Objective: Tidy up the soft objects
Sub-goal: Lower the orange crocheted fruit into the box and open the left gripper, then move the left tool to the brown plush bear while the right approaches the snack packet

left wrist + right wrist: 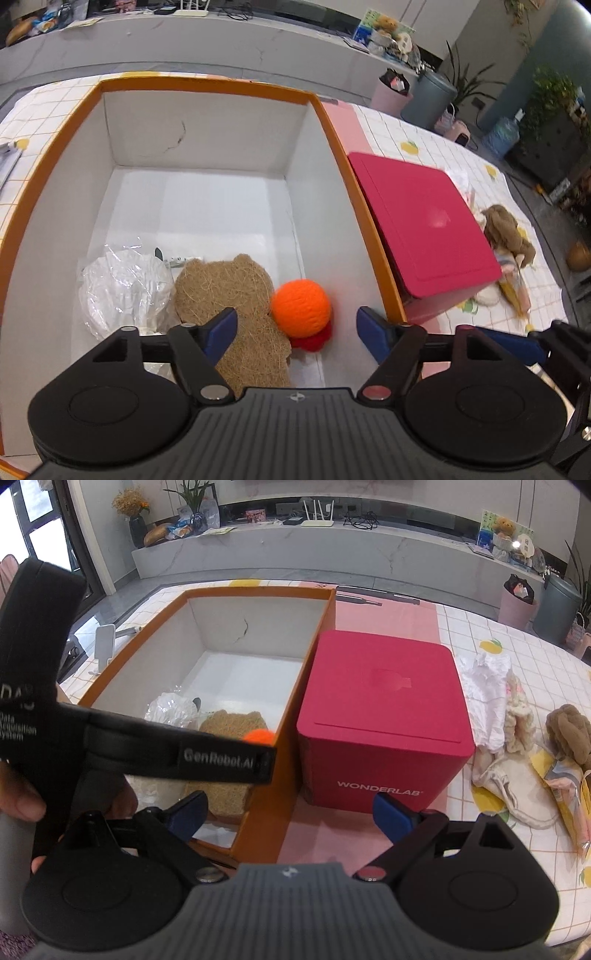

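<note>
Left wrist view: the orange yarn ball (300,308) lies inside the orange-rimmed box (207,85), on a red ball (312,339), touching the fibre mat (229,291). The left gripper (297,328) hangs above, jaws wide, empty. The right gripper (291,814) also stands open, empty.

Fuzzy yarn orange ball (300,308), rough fibre mat (225,291), crinkly glossy plastic bag (122,288).
</note>
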`<action>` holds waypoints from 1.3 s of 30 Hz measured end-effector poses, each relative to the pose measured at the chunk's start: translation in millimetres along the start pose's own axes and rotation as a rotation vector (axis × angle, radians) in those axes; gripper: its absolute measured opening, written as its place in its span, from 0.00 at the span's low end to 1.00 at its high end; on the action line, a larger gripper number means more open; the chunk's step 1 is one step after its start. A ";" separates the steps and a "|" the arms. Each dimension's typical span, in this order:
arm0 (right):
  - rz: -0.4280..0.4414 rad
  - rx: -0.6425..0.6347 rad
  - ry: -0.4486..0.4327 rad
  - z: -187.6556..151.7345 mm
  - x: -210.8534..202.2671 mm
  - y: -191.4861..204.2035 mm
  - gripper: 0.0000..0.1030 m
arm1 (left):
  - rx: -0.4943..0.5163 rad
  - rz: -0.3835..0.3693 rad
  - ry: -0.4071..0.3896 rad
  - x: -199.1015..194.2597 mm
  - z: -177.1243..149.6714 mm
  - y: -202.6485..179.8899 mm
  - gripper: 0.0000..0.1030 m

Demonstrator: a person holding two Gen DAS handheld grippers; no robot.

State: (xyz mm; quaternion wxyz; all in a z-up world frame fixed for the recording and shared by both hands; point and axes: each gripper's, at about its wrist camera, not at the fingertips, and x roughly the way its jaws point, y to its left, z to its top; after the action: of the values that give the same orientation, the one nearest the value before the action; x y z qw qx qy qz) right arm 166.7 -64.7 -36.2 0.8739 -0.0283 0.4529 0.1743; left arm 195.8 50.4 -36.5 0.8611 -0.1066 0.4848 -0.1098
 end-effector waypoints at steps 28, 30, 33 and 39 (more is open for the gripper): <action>-0.058 0.012 -0.216 15.4 -88.4 -5.9 0.92 | 0.084 0.255 -0.310 -78.1 2.0 -16.2 0.85; -0.086 0.004 -0.227 14.7 -99.3 -19.5 0.93 | 0.081 0.241 -0.348 -86.5 0.8 -26.4 0.85; -0.117 0.025 -0.217 11.3 -108.1 -47.0 0.95 | 0.125 0.203 -0.371 -92.8 -4.1 -49.0 0.85; -0.198 0.155 -0.194 4.0 -108.4 -113.6 0.95 | 0.233 0.166 -0.362 -80.0 -24.0 -103.6 0.85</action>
State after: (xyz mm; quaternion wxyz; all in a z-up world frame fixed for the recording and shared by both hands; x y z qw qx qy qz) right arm 150.0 -200.6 40.8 0.9261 0.0115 0.3732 0.0539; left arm 125.9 -26.7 46.3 0.9466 0.0158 0.3136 -0.0728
